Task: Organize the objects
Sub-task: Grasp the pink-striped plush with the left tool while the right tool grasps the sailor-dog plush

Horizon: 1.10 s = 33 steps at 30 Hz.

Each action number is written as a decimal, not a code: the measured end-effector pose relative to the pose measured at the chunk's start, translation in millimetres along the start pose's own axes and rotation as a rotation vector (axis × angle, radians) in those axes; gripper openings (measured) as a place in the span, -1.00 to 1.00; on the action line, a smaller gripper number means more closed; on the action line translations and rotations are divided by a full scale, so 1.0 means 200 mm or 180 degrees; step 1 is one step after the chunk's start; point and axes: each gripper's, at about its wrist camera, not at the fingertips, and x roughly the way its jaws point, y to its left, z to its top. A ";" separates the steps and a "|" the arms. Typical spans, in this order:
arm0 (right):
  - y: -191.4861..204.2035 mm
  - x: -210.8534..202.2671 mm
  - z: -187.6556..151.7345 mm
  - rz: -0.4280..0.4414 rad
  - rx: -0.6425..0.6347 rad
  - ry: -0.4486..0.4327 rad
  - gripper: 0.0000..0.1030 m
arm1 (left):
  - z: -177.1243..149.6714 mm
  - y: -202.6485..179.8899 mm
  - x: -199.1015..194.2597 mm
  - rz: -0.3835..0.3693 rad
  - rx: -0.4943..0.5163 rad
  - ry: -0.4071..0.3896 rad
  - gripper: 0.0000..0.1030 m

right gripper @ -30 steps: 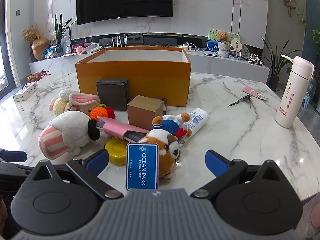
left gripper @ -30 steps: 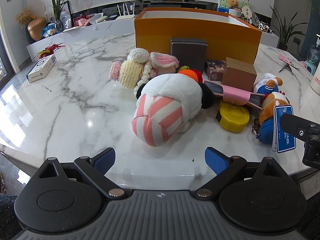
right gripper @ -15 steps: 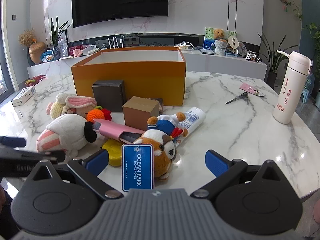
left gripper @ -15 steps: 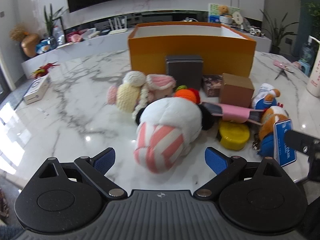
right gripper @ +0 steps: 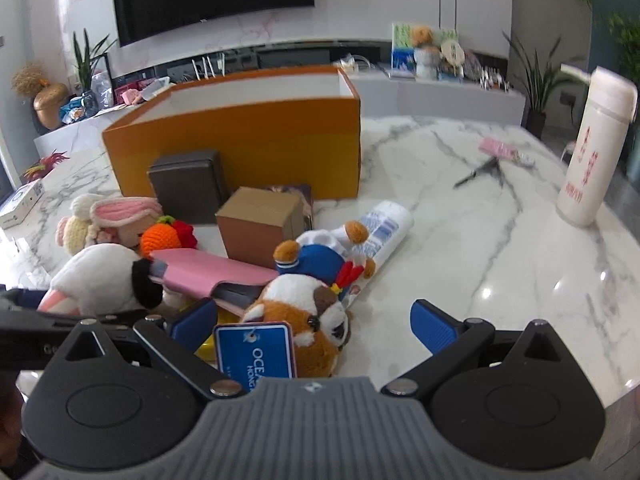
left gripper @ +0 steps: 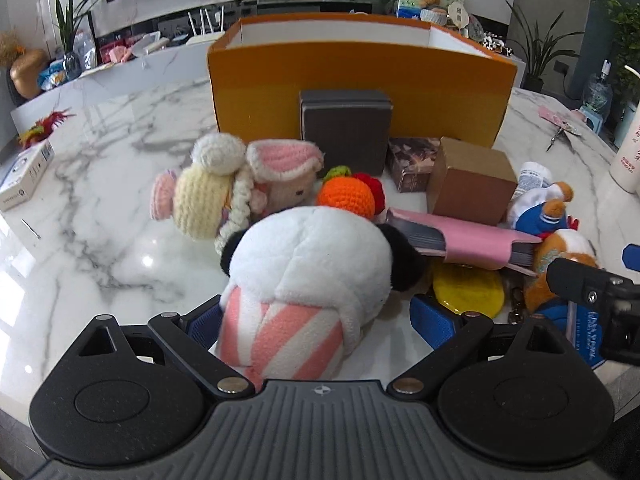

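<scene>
A white plush with a pink-striped end (left gripper: 304, 280) lies on the marble table (left gripper: 100, 208), between the open fingers of my left gripper (left gripper: 316, 320); the pads stand beside it, not squeezing. It also shows in the right wrist view (right gripper: 96, 280). My right gripper (right gripper: 312, 324) is open around an orange-and-white plush (right gripper: 304, 316) with a blue tag (right gripper: 254, 350). Behind stands an open orange box (left gripper: 360, 80), also in the right view (right gripper: 240, 136).
Between plush and box lie crochet dolls (left gripper: 224, 192), an orange crochet ball (left gripper: 346, 196), a dark box (left gripper: 346, 128), a brown carton (left gripper: 470, 184), a pink case (left gripper: 468, 240) and a yellow disc (left gripper: 468, 292). A white bottle (right gripper: 592, 152) and scissors (right gripper: 484, 170) are right.
My left gripper has moved forward so its fingers now flank the striped plush. My right gripper has moved forward over the orange plush.
</scene>
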 end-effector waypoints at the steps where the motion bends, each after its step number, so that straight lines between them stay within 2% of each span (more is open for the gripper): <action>1: -0.01 0.02 0.01 0.0014 0.0042 0.0023 0.98 | 0.00 0.00 0.01 -0.0001 -0.0013 0.0007 1.00; 8: -0.06 0.12 0.03 0.0120 0.0335 0.0238 0.96 | 0.02 0.00 0.07 0.0037 -0.0056 0.0032 1.00; 12: -0.09 0.14 0.02 0.0291 0.0456 0.0313 0.72 | 0.01 0.01 0.10 0.0034 -0.0117 0.0108 1.00; 16: -0.09 0.13 0.02 0.0322 0.0440 0.0279 0.46 | 0.00 0.03 0.09 0.0002 -0.0188 0.0069 1.00; 20: -0.09 0.12 0.01 0.0425 0.0448 0.0294 0.34 | -0.01 0.02 0.09 0.0068 -0.0092 0.0034 0.83; 27: -0.12 0.12 0.00 0.0512 0.0500 0.0272 0.26 | -0.03 0.02 0.08 0.0065 -0.0043 -0.0049 0.77; 30: -0.13 0.12 0.00 0.0534 0.0526 0.0267 0.13 | -0.03 0.03 0.08 0.0041 -0.0049 -0.0063 0.70; 33: -0.15 0.09 -0.01 0.0556 0.0549 0.0239 0.10 | -0.03 0.04 0.06 -0.0014 -0.0101 -0.0066 0.63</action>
